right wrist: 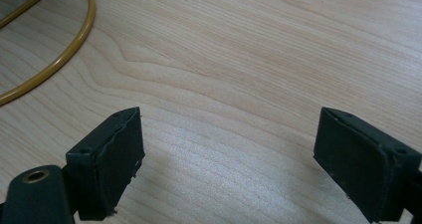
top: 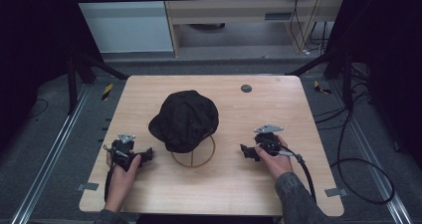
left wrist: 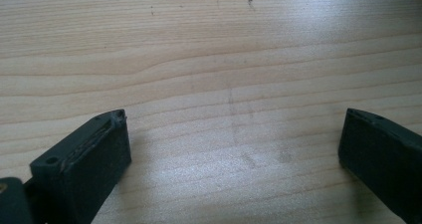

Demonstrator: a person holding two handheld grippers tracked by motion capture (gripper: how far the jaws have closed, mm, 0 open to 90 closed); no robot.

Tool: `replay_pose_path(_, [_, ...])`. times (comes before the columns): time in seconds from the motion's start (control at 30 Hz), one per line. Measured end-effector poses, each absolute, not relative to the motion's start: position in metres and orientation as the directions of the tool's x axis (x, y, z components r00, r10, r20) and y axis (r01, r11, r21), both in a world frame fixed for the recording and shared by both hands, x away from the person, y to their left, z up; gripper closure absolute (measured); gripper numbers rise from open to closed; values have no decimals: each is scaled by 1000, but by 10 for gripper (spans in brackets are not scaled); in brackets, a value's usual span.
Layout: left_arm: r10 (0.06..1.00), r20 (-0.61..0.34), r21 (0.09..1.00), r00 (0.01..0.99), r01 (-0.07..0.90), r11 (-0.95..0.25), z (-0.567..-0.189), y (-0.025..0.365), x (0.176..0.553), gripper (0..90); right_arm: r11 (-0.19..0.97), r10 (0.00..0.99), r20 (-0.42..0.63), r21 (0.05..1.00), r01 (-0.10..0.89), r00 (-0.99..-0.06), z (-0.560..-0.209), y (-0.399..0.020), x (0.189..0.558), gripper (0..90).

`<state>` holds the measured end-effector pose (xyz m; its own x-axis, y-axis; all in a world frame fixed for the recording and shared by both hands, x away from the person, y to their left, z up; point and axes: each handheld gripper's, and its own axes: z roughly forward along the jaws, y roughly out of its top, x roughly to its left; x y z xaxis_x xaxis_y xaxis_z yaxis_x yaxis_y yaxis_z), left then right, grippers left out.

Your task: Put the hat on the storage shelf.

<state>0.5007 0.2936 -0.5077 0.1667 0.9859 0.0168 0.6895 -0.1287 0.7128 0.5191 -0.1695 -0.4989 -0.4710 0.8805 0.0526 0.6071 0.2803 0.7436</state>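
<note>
both grippers are black, the left gripper (top: 145, 157) and right gripper (top: 245, 151) each topped with a grey three-cornered plate. a black cable (top: 304, 170) trails from the right one. the right forearm wears a grey mottled sleeve (top: 297, 200).

The high view looks forward and down on the whole tabletop (top: 229, 184). Each gripper view rides close above that same tabletop, facing along its tongs at bare wood.
</note>
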Motion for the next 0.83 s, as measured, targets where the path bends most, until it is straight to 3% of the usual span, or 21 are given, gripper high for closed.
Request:
replay_pose_path(0.4, [995,16,714,97,696,-79,-508,302,505,0,289,891,24,740,607,-453,-510,-164,520,91])
replay_pose_path(0.83, [995,17,713,97,697,-80,-508,302,505,0,291,906,-5,733,615,-423,-511,-161,516,62])
